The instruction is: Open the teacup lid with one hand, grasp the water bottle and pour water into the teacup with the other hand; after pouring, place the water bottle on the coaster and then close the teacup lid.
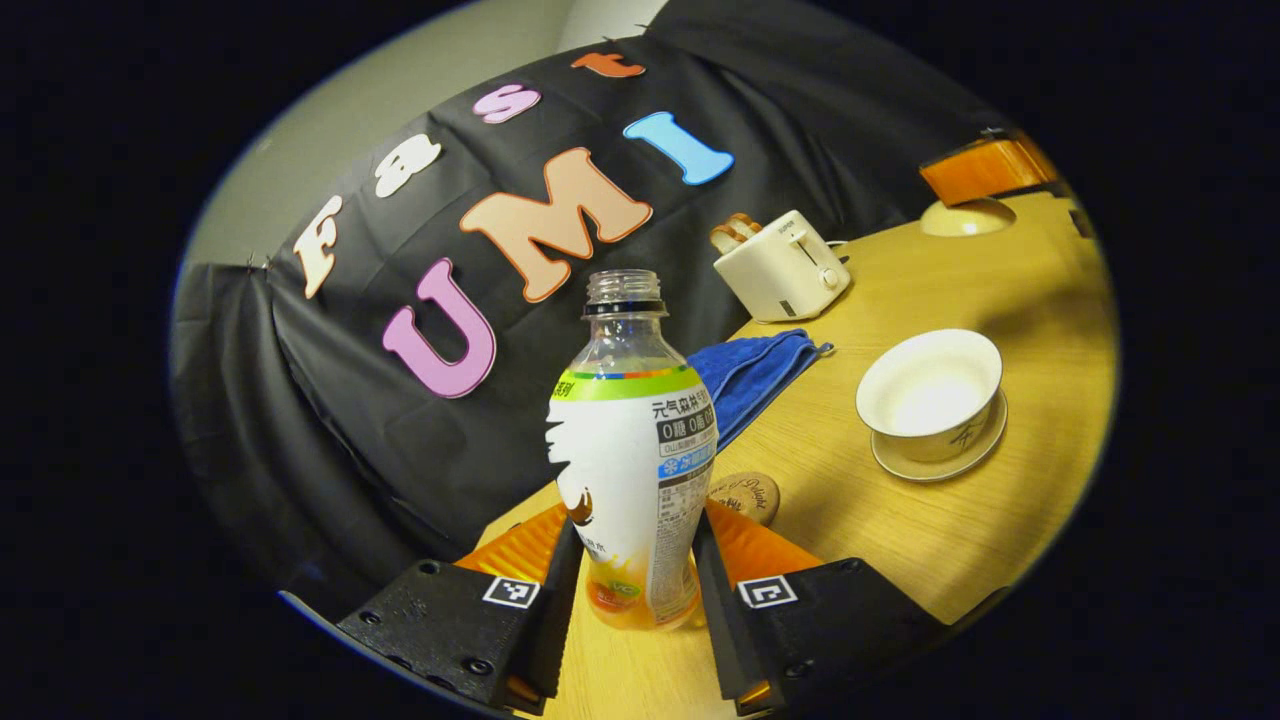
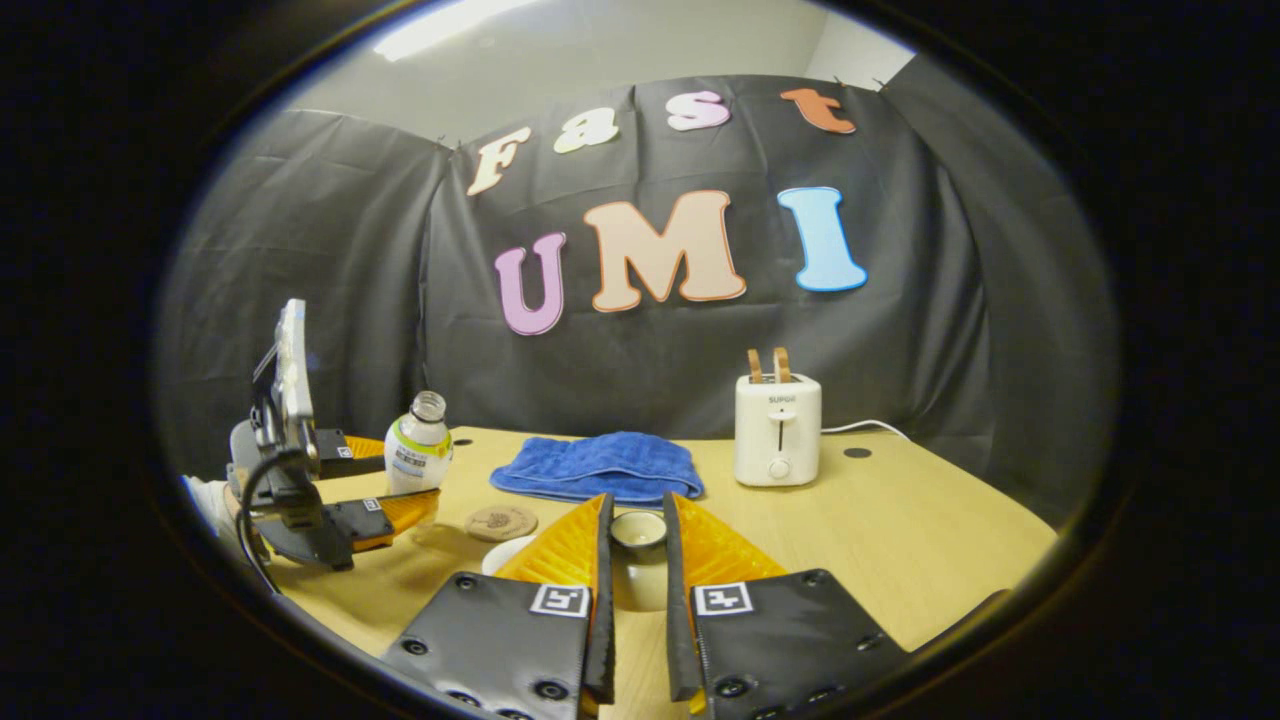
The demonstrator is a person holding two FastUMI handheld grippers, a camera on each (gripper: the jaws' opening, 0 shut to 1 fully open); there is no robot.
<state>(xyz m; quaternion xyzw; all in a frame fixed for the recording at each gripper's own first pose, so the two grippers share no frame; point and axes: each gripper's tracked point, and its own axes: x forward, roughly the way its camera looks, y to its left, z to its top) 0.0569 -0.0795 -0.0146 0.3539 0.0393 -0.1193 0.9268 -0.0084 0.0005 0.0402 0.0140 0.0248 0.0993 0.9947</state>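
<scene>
Left gripper view: left gripper [image 1: 640,590] clamped on uncapped clear plastic water bottle [image 1: 635,450] with white label, upright on light wooden table [image 1: 900,540]; round cork coaster [image 1: 745,495] just behind, open white porcelain teacup [image 1: 930,395] on saucer to the right, lid off. Right gripper view: right gripper [image 2: 637,600] narrowed around white teacup lid [image 2: 637,545], held by its knob; blue folded towel [image 2: 598,466] and white toaster [image 2: 777,428] behind.

Dim, warm indoor light – strong fisheye bending at the edges.
A ceiling light [image 2: 455,25] glares above the table [image 2: 900,530]; soft shadows beside the teacup [image 1: 930,395] – focus mostly sharp.
</scene>
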